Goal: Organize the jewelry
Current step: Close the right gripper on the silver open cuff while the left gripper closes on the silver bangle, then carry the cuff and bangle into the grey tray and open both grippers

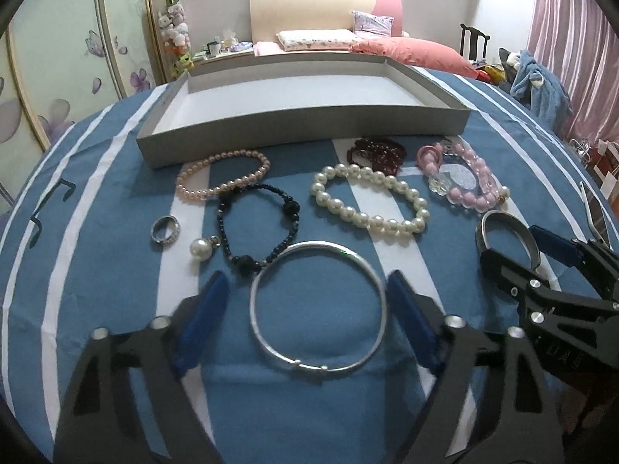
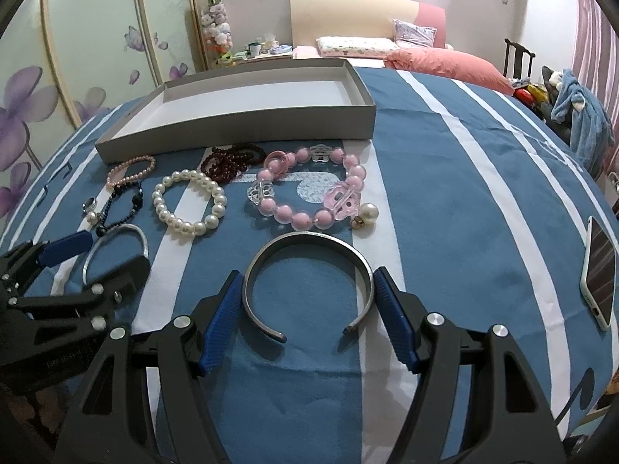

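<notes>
A thin silver bangle (image 1: 383, 301) lies on the blue striped bedspread between the open fingers of my left gripper (image 1: 309, 294); its right fingertip looks to touch the ring. A dark metal cuff (image 2: 305, 240) lies between the open fingers of my right gripper (image 2: 307, 282), both pads close beside it. Beyond lie a white pearl bracelet (image 1: 367, 197), a pink pearl bracelet (image 1: 220, 176), a black bead bracelet (image 1: 255, 228), a dark red bead strand (image 1: 377, 152), a pink bead bracelet (image 2: 309, 189), a ring (image 1: 165, 229) and a pearl earring (image 1: 201, 248).
An empty grey box lid (image 1: 301, 125) lies across the bed behind the jewelry. A phone (image 2: 597, 270) lies at the right. Pillows, a pink quilt (image 1: 410, 52), a chair with clothes and a wardrobe stand beyond.
</notes>
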The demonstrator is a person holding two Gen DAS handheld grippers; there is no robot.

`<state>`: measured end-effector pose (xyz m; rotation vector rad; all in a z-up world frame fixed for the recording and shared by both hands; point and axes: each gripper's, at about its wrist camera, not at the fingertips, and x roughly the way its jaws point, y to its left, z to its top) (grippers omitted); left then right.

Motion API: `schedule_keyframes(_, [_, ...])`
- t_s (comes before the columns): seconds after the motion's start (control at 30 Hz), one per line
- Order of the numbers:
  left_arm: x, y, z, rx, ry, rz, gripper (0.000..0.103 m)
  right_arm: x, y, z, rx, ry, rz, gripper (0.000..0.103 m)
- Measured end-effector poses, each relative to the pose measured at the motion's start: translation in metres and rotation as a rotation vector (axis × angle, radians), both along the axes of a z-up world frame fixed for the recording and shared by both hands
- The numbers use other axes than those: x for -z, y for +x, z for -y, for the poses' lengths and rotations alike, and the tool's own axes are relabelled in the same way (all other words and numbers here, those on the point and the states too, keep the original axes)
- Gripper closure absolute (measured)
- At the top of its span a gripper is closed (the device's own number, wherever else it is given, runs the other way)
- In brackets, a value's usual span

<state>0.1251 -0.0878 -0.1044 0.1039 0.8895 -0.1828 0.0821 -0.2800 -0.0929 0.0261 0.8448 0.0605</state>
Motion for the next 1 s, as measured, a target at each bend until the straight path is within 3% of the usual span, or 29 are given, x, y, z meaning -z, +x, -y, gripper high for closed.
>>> schedule_keyframes(0.17, [-0.001, 0.0, -0.004, 0.0, 0.001, 0.007, 0.033, 0.0, 0.001, -0.002, -0.007, -0.017, -0.004, 0.035])
schedule_keyframes(0.5, [-0.001, 0.0, -0.006, -0.007, 0.003, 0.003, 0.027, 0.0, 0.006, -0.002, 0.0, -0.025, -0.015, 0.032])
schedule_keyframes(0.6, [-0.002, -0.001, -0.006, -0.002, -0.001, 0.01, 0.034, 0.0, 0.006, -0.002, -0.009, -0.026, -0.017, 0.035])
schedule_keyframes(0.83, [-0.004, -0.004, -0.016, 0.007, -0.052, 0.012, 0.035, 0.001, 0.003, 0.002, -0.012, 0.002, -0.005, 0.035])
schedule_keyframes(1.0, [-0.015, -0.011, -0.028, -0.016, -0.085, 0.068, 0.035, -0.009, -0.003, 0.0, -0.015, 0.046, 0.051, 0.035])
